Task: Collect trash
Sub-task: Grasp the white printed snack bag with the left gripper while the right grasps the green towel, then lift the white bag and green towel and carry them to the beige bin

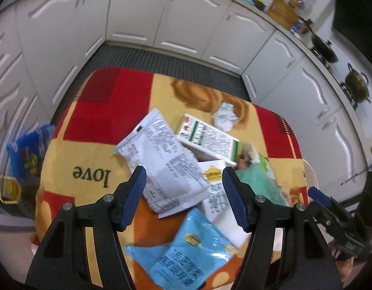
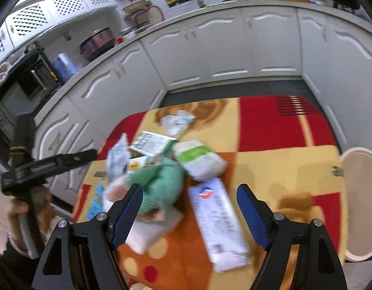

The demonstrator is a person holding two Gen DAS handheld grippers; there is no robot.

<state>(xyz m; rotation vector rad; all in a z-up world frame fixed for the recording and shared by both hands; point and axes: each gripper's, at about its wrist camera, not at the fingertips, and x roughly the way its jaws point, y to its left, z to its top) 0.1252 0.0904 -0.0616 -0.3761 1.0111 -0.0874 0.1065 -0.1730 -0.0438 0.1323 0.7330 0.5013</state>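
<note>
White wrapper — between open left gripper pads | untouched

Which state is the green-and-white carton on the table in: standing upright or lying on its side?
Lying on its side. The green-and-white carton rests flat, long printed face up, on the other wrappers on the table.

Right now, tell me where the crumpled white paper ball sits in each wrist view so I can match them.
Left wrist view: the crumpled paper ball lies upper right of centre, at the far end of the trash pile, past the green-striped carton.
Right wrist view: it lies upper left of centre, beyond the same carton.
Shared landmark: the red and yellow tablecloth under the pile.
</note>
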